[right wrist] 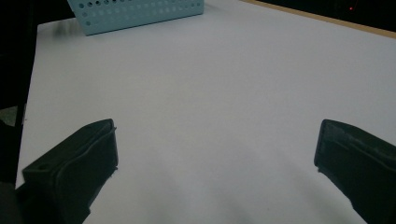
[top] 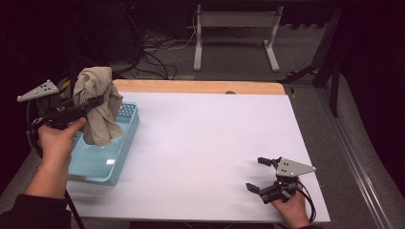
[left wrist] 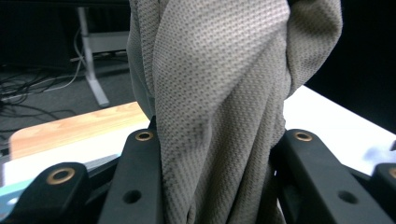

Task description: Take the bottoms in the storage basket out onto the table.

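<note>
Beige mesh cloth (top: pixel 98 102) hangs bunched from my left tongs (top: pixel 93 102), jaws clamped tight on its folds, above the near-left corner of the counter (top: pixel 210 143). Its lower end dangles over the light-blue perforated basket (top: pixel 107 164) that sits on the counter's left edge. My right tongs (top: pixel 260 174) rest low near the right front edge, jaws wide apart, nothing between them.
</note>
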